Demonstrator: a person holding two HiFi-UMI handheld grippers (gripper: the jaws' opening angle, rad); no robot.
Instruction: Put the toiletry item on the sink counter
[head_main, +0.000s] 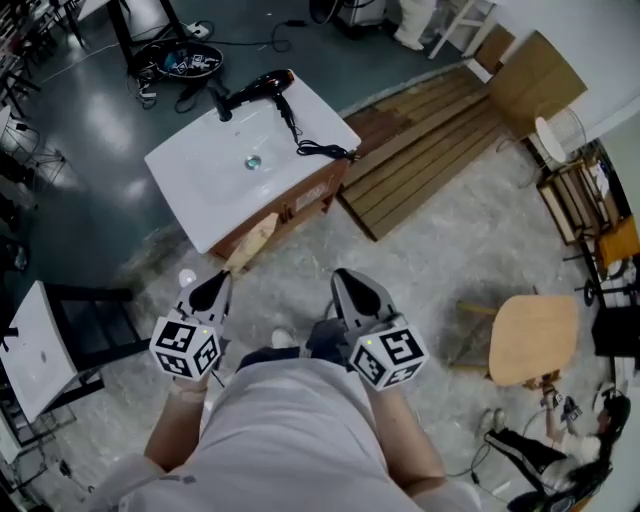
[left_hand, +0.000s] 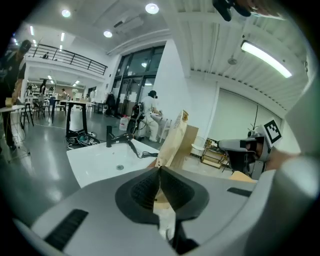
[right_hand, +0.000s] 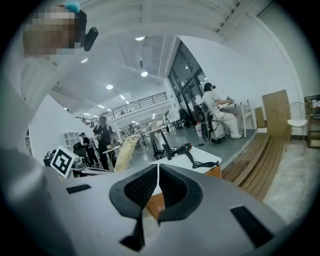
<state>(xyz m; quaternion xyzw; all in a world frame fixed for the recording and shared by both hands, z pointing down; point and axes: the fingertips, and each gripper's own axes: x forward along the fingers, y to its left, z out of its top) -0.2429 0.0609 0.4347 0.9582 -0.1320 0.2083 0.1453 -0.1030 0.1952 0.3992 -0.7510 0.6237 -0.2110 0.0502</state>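
Note:
A white sink counter (head_main: 200, 190) stands ahead of me on a wooden cabinet, with a black hair dryer (head_main: 255, 88) and its cord lying at its far edge. My left gripper (head_main: 220, 283) is shut on a long tan, paper-like toiletry item (head_main: 252, 238), whose far end reaches up to the counter's near corner. In the left gripper view the tan item (left_hand: 173, 141) rises from between the shut jaws of that gripper (left_hand: 159, 172), with the basin (left_hand: 100, 160) behind it. My right gripper (head_main: 346, 283) is shut with nothing in it, seen also in its own view (right_hand: 157, 170).
Wooden planks (head_main: 430, 150) lie on the floor right of the counter. A round wooden table (head_main: 535, 340) stands at the right, a white cabinet (head_main: 35, 345) at the left. Cables (head_main: 185, 62) lie beyond the sink. A person (head_main: 560, 450) sits at lower right.

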